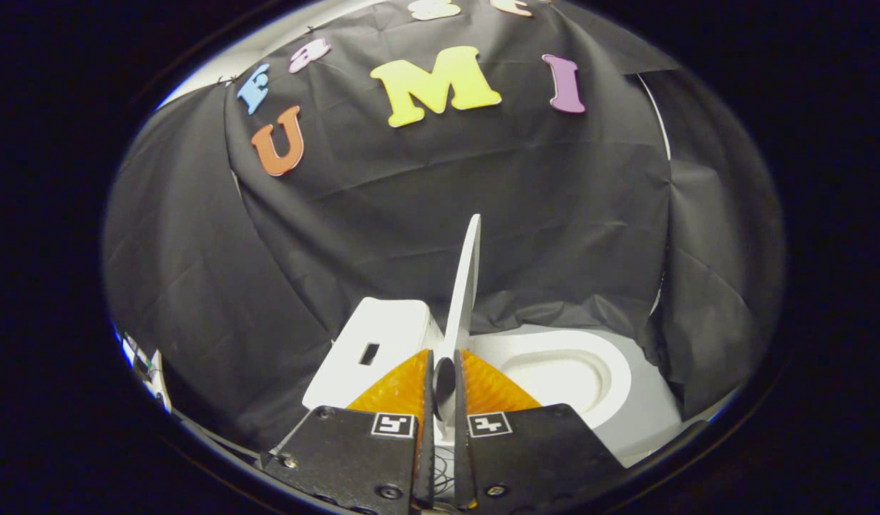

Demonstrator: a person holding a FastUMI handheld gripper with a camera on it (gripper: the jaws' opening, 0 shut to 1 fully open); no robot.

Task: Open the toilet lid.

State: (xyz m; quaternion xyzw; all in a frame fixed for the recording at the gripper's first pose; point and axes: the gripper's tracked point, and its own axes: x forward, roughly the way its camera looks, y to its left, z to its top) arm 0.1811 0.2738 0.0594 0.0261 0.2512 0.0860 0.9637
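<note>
- Both fingers of the gripper [444, 372] are pressed together on the bottom edge of the toilet lid [466, 286], pinching it from each side.
- Standing straight up on its edge, the lid rises just ahead of the fingers.
- Left of the lid sits the white tank [372, 350].
- Right of the lid, the toilet seat [604, 357] and bowl lie uncovered.
- Black cloth hangs behind it all.

A white toilet [651, 422] stands against the black cloth wall [483, 186]; whatever it rests on is hidden. From the gripper [444, 361], its tank [375, 336] sits at ten o'clock and its bowl [554, 375] at two o'clock. The fingers pinch the upright lid [467, 286], straight ahead at twelve.
</note>
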